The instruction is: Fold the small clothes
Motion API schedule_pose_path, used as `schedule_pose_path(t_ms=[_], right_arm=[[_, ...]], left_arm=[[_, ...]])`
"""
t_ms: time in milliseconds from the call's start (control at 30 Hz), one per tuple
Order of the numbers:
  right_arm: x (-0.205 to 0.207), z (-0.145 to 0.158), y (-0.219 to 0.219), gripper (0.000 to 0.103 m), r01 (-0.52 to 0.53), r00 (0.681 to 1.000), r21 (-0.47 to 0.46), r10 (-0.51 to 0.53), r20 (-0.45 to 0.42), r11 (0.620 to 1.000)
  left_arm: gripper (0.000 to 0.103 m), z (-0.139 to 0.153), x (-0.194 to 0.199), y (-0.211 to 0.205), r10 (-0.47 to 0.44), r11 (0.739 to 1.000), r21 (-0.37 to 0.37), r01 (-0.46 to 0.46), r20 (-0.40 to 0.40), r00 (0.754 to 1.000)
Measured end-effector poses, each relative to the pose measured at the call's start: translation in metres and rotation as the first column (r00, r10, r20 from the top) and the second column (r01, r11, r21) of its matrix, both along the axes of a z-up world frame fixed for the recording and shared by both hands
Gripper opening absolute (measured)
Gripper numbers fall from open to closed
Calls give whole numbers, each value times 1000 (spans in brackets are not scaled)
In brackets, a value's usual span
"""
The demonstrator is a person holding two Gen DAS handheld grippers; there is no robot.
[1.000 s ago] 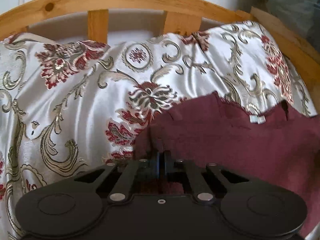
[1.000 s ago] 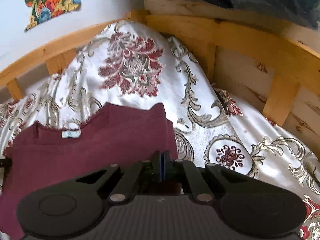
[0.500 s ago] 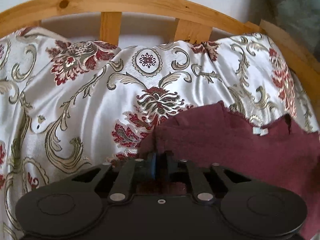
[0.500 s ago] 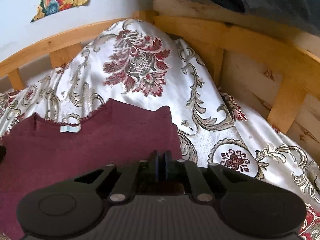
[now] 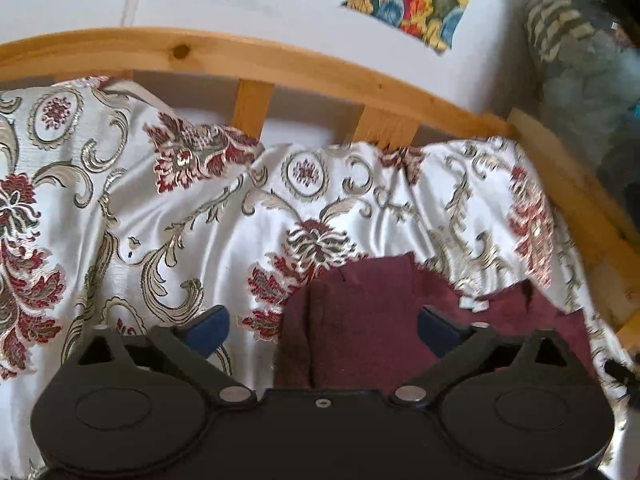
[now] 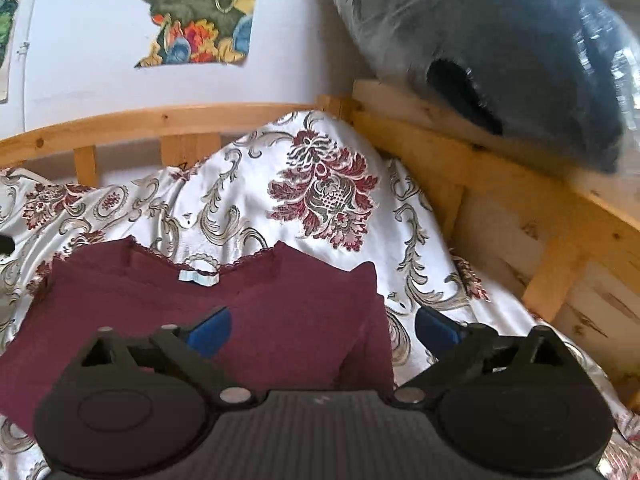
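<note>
A maroon top [image 6: 280, 312] lies flat on a white floral bedspread [image 6: 248, 200], neckline and pale label [image 6: 198, 277] toward the headboard. It also shows in the left wrist view [image 5: 368, 320]. My left gripper [image 5: 322, 326] is open and empty above the top's left shoulder. My right gripper [image 6: 322, 326] is open and empty above the top's right shoulder and sleeve. Blue pads show on both.
A wooden slatted bed frame [image 5: 256, 64] runs behind and along the right side [image 6: 500, 184]. A plastic-wrapped dark bundle [image 6: 520, 48] rests on the right rail. A colourful picture [image 6: 200, 12] hangs on the white wall.
Both grippers were shut on the top's shoulders; both have opened, let go and lifted back. The top now lies on the bedspread.
</note>
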State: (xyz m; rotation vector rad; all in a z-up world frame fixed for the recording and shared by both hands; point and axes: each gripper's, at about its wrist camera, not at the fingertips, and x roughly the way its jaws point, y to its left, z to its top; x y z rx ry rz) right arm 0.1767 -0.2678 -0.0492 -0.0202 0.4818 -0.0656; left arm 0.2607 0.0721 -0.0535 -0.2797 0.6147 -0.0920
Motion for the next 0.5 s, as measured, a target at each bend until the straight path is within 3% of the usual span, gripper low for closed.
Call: schedule_pose_path(t_ms=[200, 300, 400, 500], right_arm=[[-37, 7, 15, 103, 25, 999, 50, -27, 45, 998], [-45, -2, 26, 103, -6, 1000, 93, 5, 11, 996], [-41, -18, 43, 103, -89, 993, 51, 93, -70, 995], [-34, -27, 56, 103, -125, 988, -20, 123, -90, 992]], left_arm=[[102, -3, -27, -5, -3, 1000, -16, 3, 0, 1000], [102, -7, -45, -8, 18, 999, -39, -19, -28, 999], [102, -14, -59, -12, 11, 998, -65, -16, -68, 998], [102, -22, -62, -22, -48, 999, -31, 45, -94, 994]])
